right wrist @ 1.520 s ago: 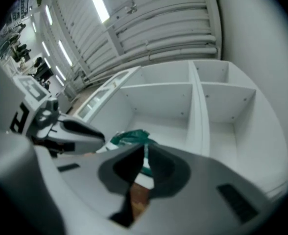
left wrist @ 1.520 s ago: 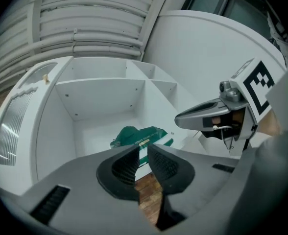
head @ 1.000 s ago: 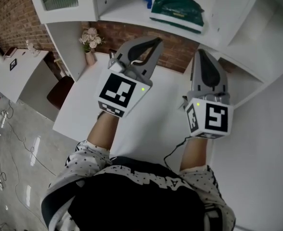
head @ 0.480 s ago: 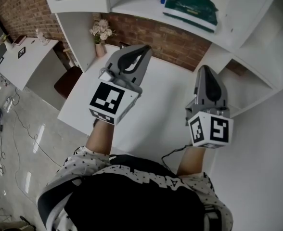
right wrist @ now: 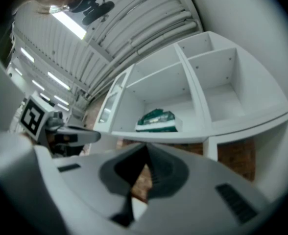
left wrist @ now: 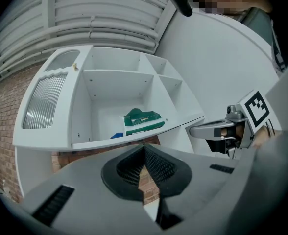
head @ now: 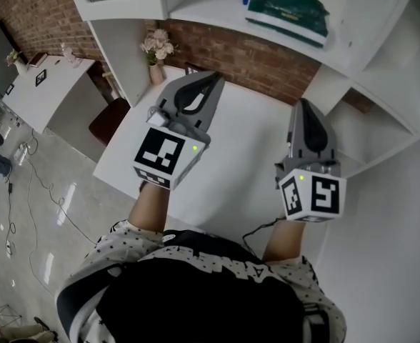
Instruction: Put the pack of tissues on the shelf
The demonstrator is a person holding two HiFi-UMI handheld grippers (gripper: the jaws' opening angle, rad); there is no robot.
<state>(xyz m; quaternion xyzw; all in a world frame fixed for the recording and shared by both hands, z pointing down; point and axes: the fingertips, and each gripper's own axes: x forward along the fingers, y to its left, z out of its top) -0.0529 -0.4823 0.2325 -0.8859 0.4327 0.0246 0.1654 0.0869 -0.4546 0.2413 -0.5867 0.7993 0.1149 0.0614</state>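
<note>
On the shelf (head: pixel 204 10), the green pack of tissues (head: pixel 287 9) lies flat near the front edge, so placement looks done. Left gripper (head: pixel 214 78) and right gripper (head: pixel 303 104): jaws together, nothing between them.

Judgement: the step is retreat. Stay below the shelf edge and don't nudge the pack.

Both grippers hover over the white table (head: pixel 246 170), side by side, tips tilted slightly upward.

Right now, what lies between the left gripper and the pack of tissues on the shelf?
No object. In the head view only white table, brick wall and the shelf's front edge separate the left gripper from the pack of tissues.
</note>
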